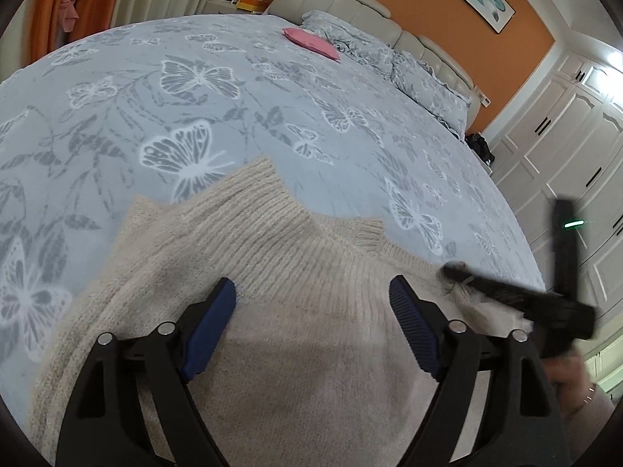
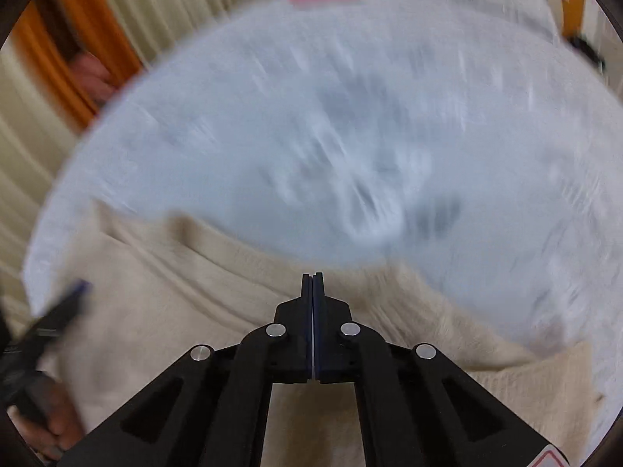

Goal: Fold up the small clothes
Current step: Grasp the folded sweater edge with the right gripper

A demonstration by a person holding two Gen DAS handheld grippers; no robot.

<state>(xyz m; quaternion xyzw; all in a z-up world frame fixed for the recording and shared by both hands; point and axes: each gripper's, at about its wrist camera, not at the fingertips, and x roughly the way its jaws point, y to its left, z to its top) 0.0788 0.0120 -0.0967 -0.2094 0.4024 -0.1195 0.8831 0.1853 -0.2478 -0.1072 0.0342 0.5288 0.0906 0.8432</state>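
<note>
Under and ahead of both tools, the sweater (image 1: 296, 311) lies on the bed (image 1: 194, 89), its ribbed neck pointing away from the left hand-held gripper (image 1: 311, 311) and its knit body spreading back beneath that tool's arms.

The main risk, as I judge it, lies with the right hand-held gripper (image 2: 312, 284). Its view is heavily smeared, which suggests a fast sweep, and a quick pull on loose, stretchy knit could drag the whole sweater across the bed rather than turn one edge over, leaving a crooked or bunched fold. If only a few fibres are caught, the edge could also slip free mid-move. The left tool pins nothing down, so nothing would resist such a drag.

The left hand-held gripper is spread wide, its blue pads (image 1: 212, 330) well apart over the knit just behind the neck; whether they rest on the wool or hang just above it I cannot tell. It holds nothing.

The right hand-held gripper has its jaws pressed together, tips at the sweater's far edge. In the left view pale fibres show at its tip (image 1: 451, 272), so it seems to pinch the edge, though blur leaves this uncertain.

Far ahead of the left tool, a pink cloth (image 1: 311, 44) lies by the pillows (image 1: 424, 78).
</note>
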